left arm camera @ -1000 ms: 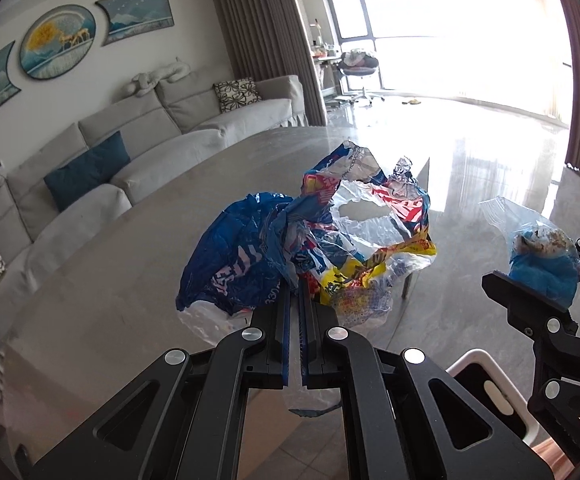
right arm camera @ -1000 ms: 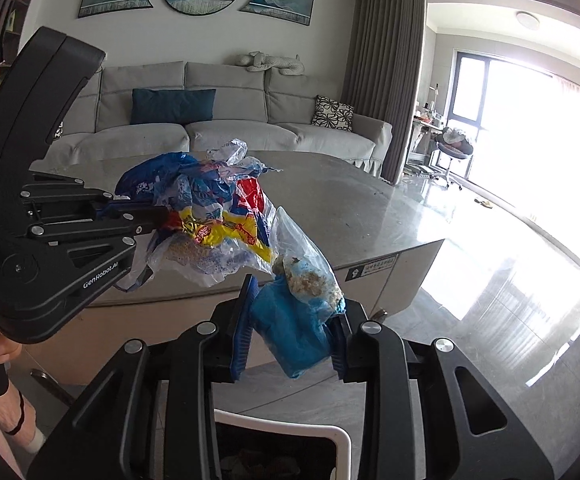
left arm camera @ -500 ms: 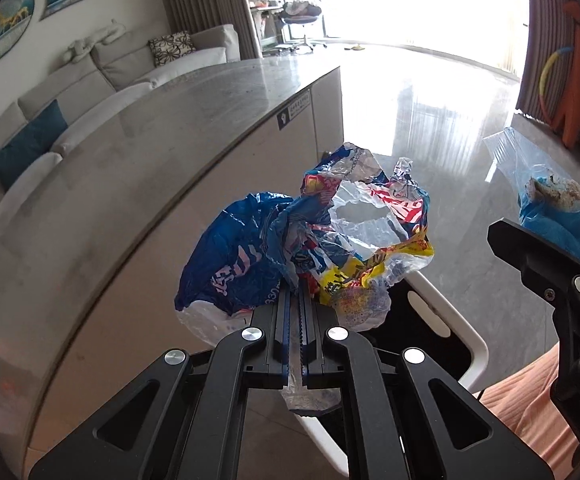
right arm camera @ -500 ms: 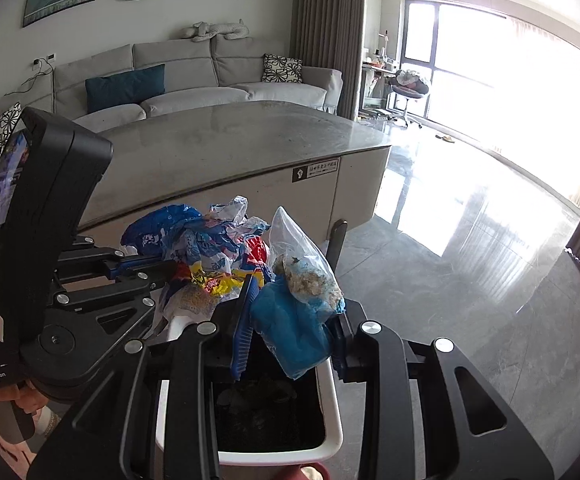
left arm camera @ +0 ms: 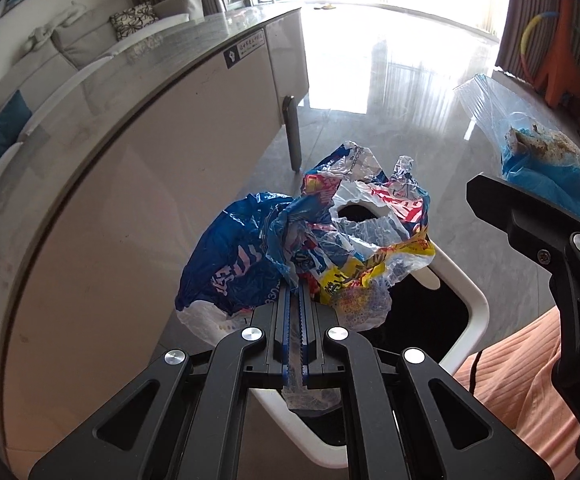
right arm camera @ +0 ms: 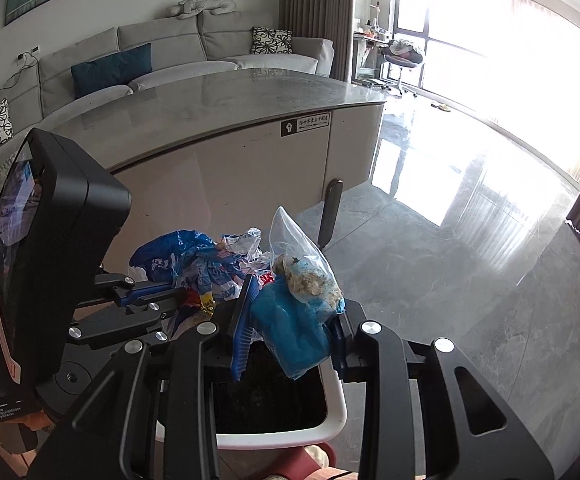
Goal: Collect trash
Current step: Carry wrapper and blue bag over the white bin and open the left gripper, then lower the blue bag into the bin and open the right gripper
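My left gripper [left arm camera: 295,300] is shut on a crumpled wad of plastic wrappers [left arm camera: 309,248], blue, red, yellow and clear, which hangs above the white-rimmed trash bin [left arm camera: 475,304]. My right gripper [right arm camera: 290,320] is shut on a clear plastic bag with blue material and crumbly scraps [right arm camera: 301,304], also over the trash bin [right arm camera: 329,420]. In the right wrist view the left gripper [right arm camera: 146,292] and its wrappers [right arm camera: 194,260] are just left of the bag. In the left wrist view the bag [left arm camera: 545,164] sits at the right edge.
The bin stands on a glossy grey floor [right arm camera: 449,280] beside a pale table with a stone top [right arm camera: 230,104]. A table leg [left arm camera: 293,136] is just beyond the bin. A person's peach-coloured clothing [left arm camera: 529,380] is at the near right. A sofa [right arm camera: 170,52] lies behind the table.
Both grippers have sunk from table-top height and tipped downward, still holding their loads. The bin, only at the frame's bottom before, now lies right under the wrappers and the bag.
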Demonstrator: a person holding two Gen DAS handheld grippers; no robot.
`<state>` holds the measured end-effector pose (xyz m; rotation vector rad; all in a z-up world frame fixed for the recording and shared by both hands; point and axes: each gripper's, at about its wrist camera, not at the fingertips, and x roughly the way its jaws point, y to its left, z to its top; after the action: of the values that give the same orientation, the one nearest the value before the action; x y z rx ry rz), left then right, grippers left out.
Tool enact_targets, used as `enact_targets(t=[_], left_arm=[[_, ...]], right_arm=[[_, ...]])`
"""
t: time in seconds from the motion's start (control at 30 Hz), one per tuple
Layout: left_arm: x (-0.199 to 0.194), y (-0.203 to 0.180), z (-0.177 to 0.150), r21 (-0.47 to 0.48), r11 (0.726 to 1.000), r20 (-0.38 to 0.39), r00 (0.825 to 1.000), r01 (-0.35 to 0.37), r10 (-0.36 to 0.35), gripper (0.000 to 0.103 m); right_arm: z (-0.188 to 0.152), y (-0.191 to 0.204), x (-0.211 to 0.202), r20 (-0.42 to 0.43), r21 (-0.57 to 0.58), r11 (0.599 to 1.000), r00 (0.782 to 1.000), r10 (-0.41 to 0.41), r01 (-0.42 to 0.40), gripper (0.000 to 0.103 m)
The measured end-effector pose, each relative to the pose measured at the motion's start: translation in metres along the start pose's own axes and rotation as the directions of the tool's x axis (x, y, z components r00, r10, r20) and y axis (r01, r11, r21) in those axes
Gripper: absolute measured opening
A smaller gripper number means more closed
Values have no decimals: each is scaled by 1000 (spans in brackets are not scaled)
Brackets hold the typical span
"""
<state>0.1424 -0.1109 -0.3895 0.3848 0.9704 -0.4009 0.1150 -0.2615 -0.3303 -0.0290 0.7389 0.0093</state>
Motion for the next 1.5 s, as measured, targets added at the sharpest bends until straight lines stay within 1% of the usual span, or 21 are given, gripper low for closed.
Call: enact_targets(t=[0.13,0.2,0.23,0.27,0.3,0.33,0.37,0.43,0.47,0.73,0.77,1.0,1.13,1.3,1.5], left_arm=[[18,-5,7,11,1000,-38,999,13,-12,6],[28,-8,7,16,1000,-71,997,26,-25,11],[33,-9,9,25,999,-92,995,36,-33,21],[37,-10,9,36,998,-108,993,45,-41,34],[41,-11,9,47,998,-121,992,42,-36,44],[43,-14,9,55,998,-123,992,26,-19,67],[43,-15,9,60,998,-109,994,9,-3,78],[42,-15,10,68,997,-84,996,-23,28,86],[41,-14,11,69,997,-77,996,-36,41,88],[31,-1,17,41,998,-44,997,-58,59,89],[25,-2,11,37,997,-40,997,-62,63,89],[7,14,11,0,995,4,995,-97,97,89],[-1,27,11,-20,993,14,993,-113,113,89],[-2,38,6,-27,988,12,988,-152,152,89],[-3,55,3,-63,983,-1,985,-174,174,89]], right_arm=[[-5,-2,6,-20,4,1000,1000,0,0,33],[-8,-3,10,-30,5,1000,1000,0,0,33],[-7,-4,12,-36,6,1000,999,-1,1,33],[-9,-5,14,-40,7,1000,999,-2,2,33],[-8,-5,16,-44,8,1000,999,-3,4,33],[-11,-6,16,-46,9,1000,999,-3,4,33],[-11,-7,17,-47,10,1000,999,-3,3,33],[-12,-7,16,-46,11,1000,999,-3,4,33],[-12,-7,16,-47,11,1000,999,-2,2,33],[-12,-3,11,-43,2,1000,999,9,-9,33],[-12,-3,11,-42,2,1000,999,11,-11,33],[-6,3,12,-32,-7,1000,999,26,-26,33],[-5,9,22,-42,-9,999,998,44,-44,33],[-8,11,41,-62,20,998,996,63,-62,33],[-19,13,65,-122,24,997,990,70,-68,33]])
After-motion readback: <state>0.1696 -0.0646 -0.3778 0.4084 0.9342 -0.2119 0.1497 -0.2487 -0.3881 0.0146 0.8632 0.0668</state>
